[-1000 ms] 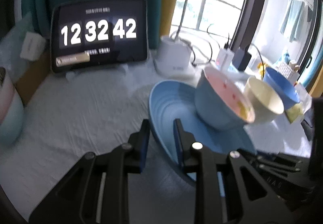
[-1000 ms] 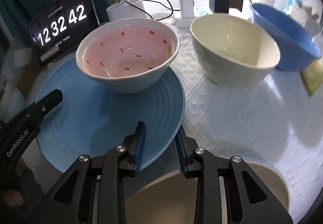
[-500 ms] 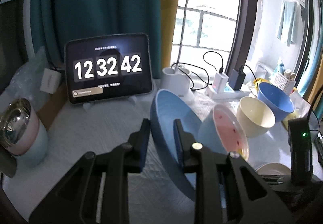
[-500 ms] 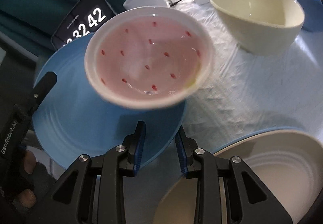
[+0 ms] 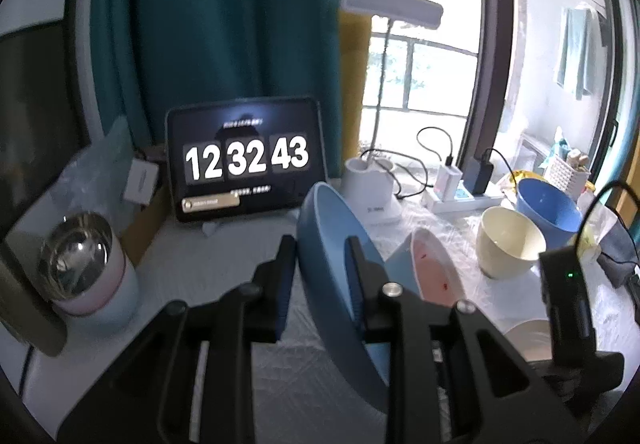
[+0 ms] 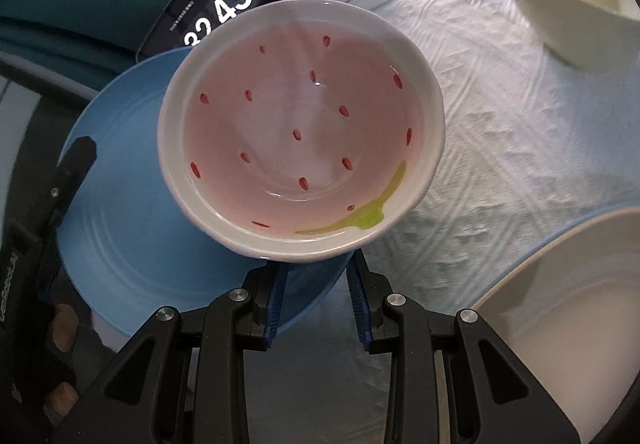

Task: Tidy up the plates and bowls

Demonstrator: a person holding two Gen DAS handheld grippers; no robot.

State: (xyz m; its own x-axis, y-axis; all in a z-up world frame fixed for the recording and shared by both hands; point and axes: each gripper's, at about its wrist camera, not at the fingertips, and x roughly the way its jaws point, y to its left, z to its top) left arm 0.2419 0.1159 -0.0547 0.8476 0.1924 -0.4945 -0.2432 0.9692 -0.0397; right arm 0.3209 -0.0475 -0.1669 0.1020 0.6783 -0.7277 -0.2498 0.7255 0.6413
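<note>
Above the white tablecloth (image 6: 500,116), the left gripper (image 5: 320,268) clamps the tilted blue plate (image 5: 328,244) by its rim. The right gripper (image 6: 316,284) stands slightly parted beneath the strawberry bowl (image 6: 300,124); whether it grips anything cannot be told.

Blue plate (image 5: 332,244), tilted steeply, is gripped at its rim by the left claw (image 5: 320,264); pink-lined bowl (image 5: 434,268) is seen just beside it.

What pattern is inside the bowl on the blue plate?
Pink with red seed marks, bowl; right wrist view.
</note>
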